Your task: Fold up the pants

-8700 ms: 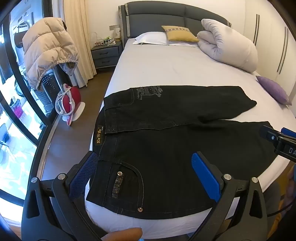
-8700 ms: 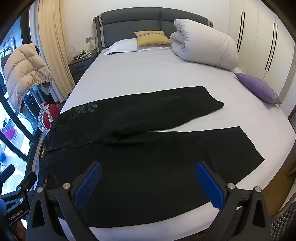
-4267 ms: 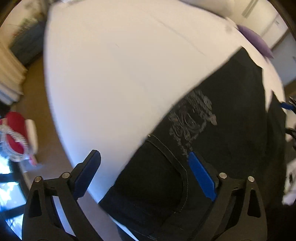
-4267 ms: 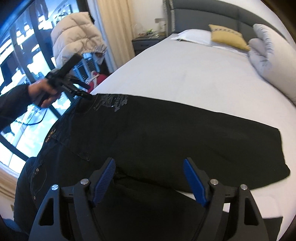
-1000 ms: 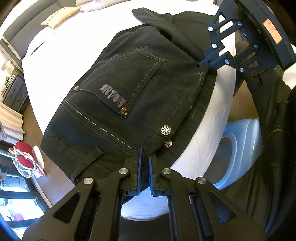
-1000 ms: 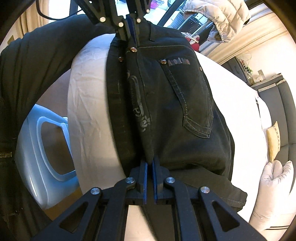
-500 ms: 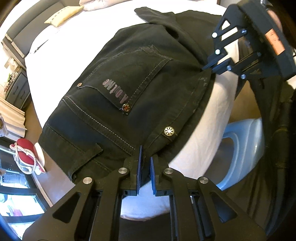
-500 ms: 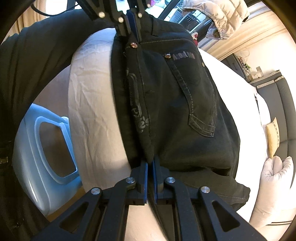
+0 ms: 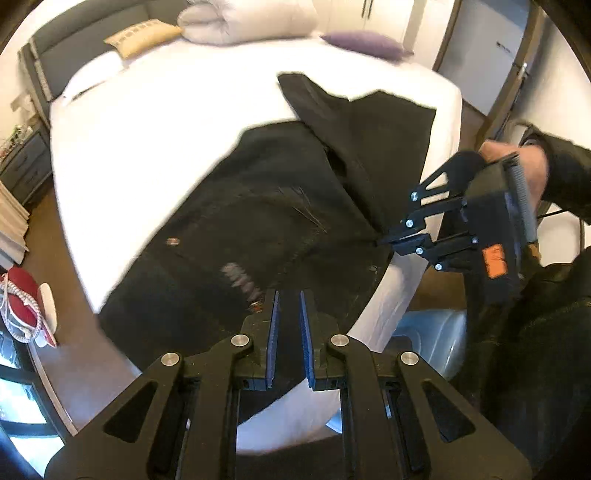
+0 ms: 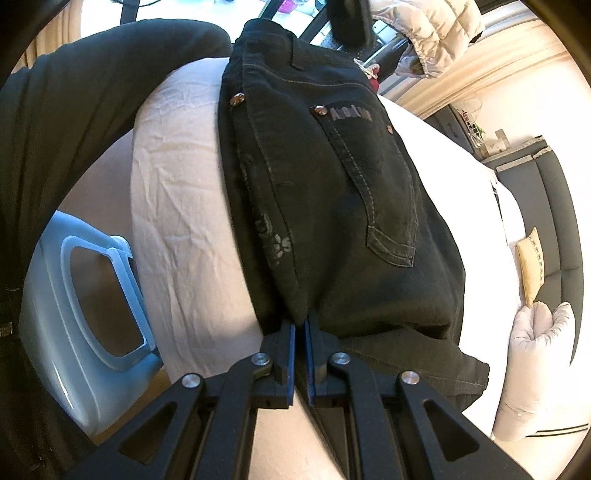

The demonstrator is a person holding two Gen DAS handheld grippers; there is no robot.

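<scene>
The black pants [image 9: 266, 206] lie folded lengthwise, one leg over the other, near the foot edge of the white bed [image 9: 155, 122]. My left gripper [image 9: 287, 314] hovers at the waist end; its jaws stand slightly apart with no cloth between them. My right gripper [image 10: 300, 336] is shut on the folded crotch edge of the pants [image 10: 332, 206], and it shows in the left wrist view [image 9: 384, 242] pinching that edge. The back pocket with studs and lettering faces up.
A pale blue plastic basket [image 10: 85, 306] stands on the floor by the bed's foot. Pillows and a rolled duvet [image 9: 251, 16] lie at the headboard, a purple cushion [image 9: 365, 40] to the right. A nightstand [image 9: 22, 170] and a red object [image 9: 22, 299] sit to the left.
My left gripper has let go of the waistband, opened slightly and pulled back with a swing. The right gripper keeps its hold on the folded edge.
</scene>
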